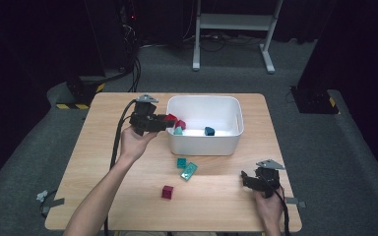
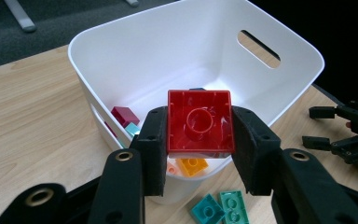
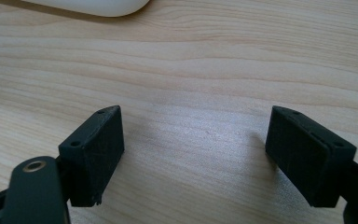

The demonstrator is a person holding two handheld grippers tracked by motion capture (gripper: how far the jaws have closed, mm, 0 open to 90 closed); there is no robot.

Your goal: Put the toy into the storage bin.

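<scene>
Near edge of the light wooden table [image 1: 103, 196] — the right gripper [image 1: 250, 179] sits low at the near right corner, held in the person's right hand [image 1: 270, 206]. In the right gripper view its two black jaws stand wide apart over bare wood grain, nothing between them.

A small dark-red plastic cube [image 1: 167, 191] lies alone on the table in front of the person. Just beyond it, two teal studded plastic bricks [image 1: 186, 167] lie touching each other, near the front wall of the bin.

Farther out, the left gripper [image 2: 196, 140] is raised at the left rim of the white plastic bin [image 1: 226, 142], carried by the left hand [image 1: 135, 142]. Its jaws are clamped on a square red plastic studded brick [image 2: 199, 122] — pads pressing its two sides, hollow underside facing the camera. The brick hangs above the bin's opening, just inside the rim.

Inside the bin: a dark-red block [image 2: 125, 115], a pale teal piece [image 2: 133, 129] and an orange studded brick [image 2: 192, 165] below the held brick; a dark blue piece [image 1: 209, 131] toward the middle.
</scene>
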